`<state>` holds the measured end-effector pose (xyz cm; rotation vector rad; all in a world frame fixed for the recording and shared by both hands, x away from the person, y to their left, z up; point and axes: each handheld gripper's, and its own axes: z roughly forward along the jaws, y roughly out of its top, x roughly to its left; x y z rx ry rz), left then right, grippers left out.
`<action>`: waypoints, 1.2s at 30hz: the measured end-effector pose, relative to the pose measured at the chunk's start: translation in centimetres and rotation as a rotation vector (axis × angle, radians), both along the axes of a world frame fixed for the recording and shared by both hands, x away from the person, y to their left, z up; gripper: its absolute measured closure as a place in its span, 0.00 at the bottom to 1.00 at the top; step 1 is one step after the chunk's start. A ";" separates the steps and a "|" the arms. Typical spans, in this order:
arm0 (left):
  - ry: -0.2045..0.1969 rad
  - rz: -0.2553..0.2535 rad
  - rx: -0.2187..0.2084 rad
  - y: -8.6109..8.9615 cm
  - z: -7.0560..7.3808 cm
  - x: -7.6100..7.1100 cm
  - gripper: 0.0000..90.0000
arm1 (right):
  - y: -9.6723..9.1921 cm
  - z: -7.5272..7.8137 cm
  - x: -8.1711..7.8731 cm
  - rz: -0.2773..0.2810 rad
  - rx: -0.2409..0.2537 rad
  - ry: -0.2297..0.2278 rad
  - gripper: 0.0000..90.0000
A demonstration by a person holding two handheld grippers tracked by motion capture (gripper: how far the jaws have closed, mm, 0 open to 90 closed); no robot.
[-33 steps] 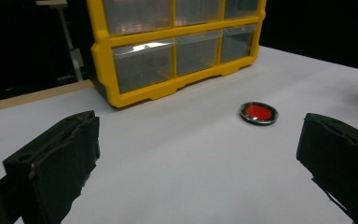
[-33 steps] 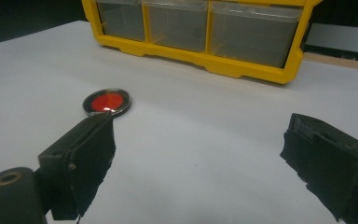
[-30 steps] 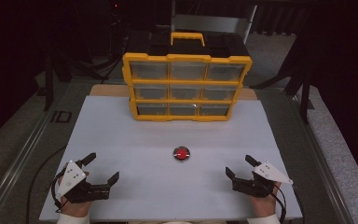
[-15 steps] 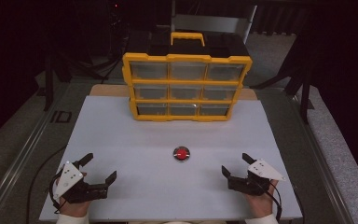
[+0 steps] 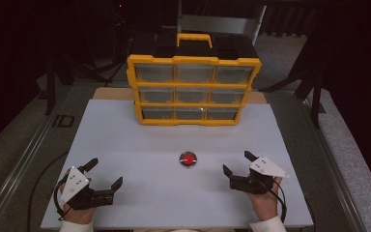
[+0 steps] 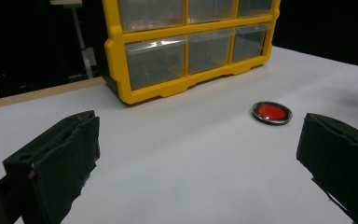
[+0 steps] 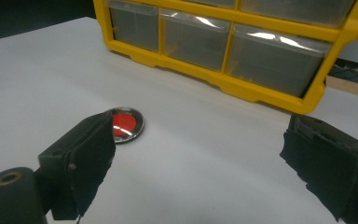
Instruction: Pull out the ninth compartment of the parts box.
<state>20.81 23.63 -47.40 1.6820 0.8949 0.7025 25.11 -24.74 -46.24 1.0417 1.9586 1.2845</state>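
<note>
A small round red disc with a dark metal rim [image 5: 188, 159] lies flat on the white table [image 5: 140, 145], in front of a yellow organiser with clear drawers [image 5: 193, 89]. My left gripper [image 5: 105, 174] rests open near the front left edge, well away from the disc. My right gripper [image 5: 238, 163] stands open at the front right, a short way to the right of the disc. In the left gripper view the disc [image 6: 271, 112] lies ahead between the wide-apart jaws, toward the right one. In the right gripper view the disc [image 7: 126, 124] peeks past the left jaw.
The organiser [image 6: 186, 46] has three rows of shut transparent drawers and a yellow carry handle [image 5: 193, 37]; it stands at the table's far side [image 7: 242, 42]. A wooden board edge [image 5: 111, 93] shows behind the white surface. Dark floor and metal rails surround the table.
Both hands have shifted a little on the near edge of the table; the right gripper has edged slightly toward the disc. The disc and organiser have not moved.
</note>
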 end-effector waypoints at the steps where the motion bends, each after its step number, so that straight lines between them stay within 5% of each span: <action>1: 0.001 0.002 -0.003 0.0 0.0 0.0 0.00 | 0.0 0.1 0.1 0.004 -0.008 -0.004 0.10; 9: 0.005 -0.007 0.011 -0.3 -0.3 0.2 0.00 | 0.4 1.0 1.1 0.028 -0.031 -0.046 0.10; 36: -0.010 0.010 0.016 -0.7 -1.0 0.9 0.00 | 0.7 2.5 3.6 0.005 -0.039 -0.030 0.09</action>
